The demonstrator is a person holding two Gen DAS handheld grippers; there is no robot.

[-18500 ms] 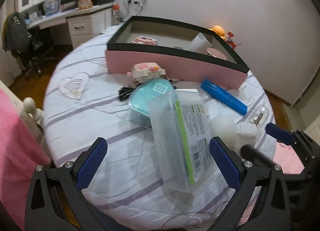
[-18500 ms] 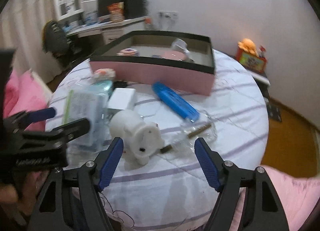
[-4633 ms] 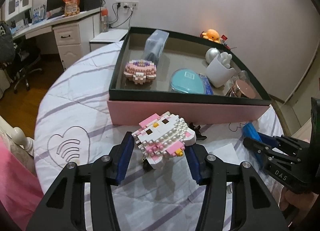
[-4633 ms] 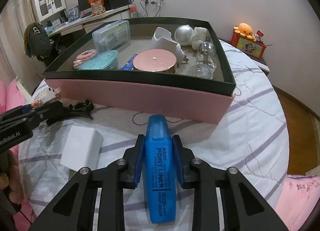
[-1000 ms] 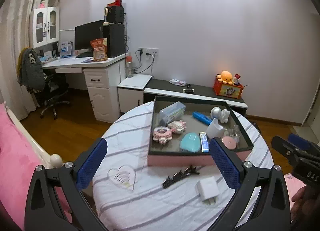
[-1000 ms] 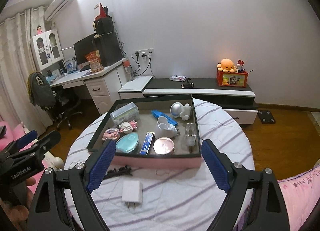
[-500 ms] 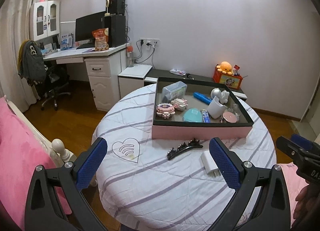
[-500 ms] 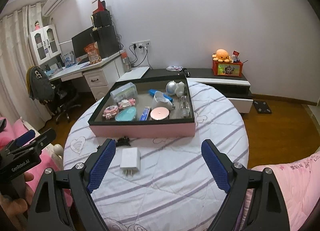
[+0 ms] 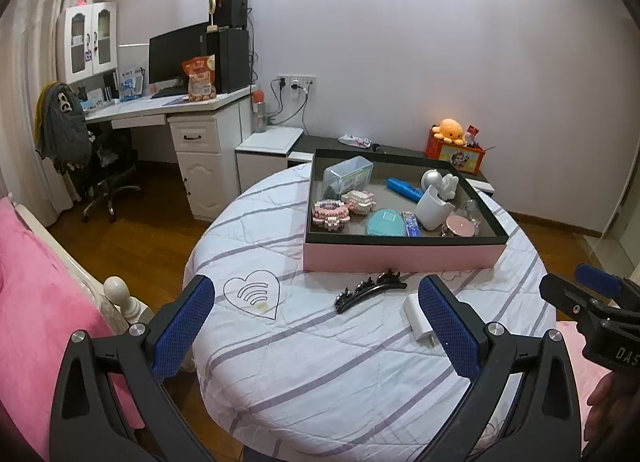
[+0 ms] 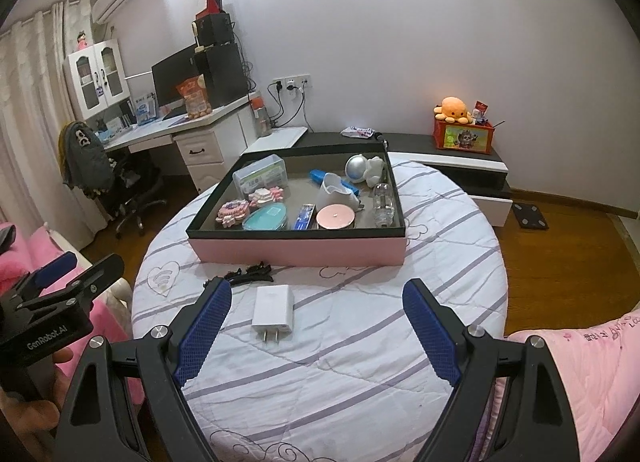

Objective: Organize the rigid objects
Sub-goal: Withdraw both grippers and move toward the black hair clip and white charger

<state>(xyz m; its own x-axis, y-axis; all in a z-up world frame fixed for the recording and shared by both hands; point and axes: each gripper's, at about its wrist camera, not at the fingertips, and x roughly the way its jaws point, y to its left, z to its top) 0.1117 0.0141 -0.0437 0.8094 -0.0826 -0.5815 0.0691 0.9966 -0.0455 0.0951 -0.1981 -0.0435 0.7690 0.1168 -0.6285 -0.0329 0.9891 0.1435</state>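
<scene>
A round table (image 10: pixel 360 382) covered in a white quilted cloth with grey stripes and a stitched heart outline (image 9: pixel 252 298). Toward its far side sits a shallow pink box (image 10: pixel 296 252) with a black rim, filled with small items. In front of the box, directly on the cloth, lie a black hair clip (image 9: pixel 370 291) and, just beside it, a white plug charger (image 10: pixel 273 312) with its prongs pointing toward the near edge.

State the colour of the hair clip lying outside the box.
Black. The hair clip shows best in the left wrist view.
</scene>
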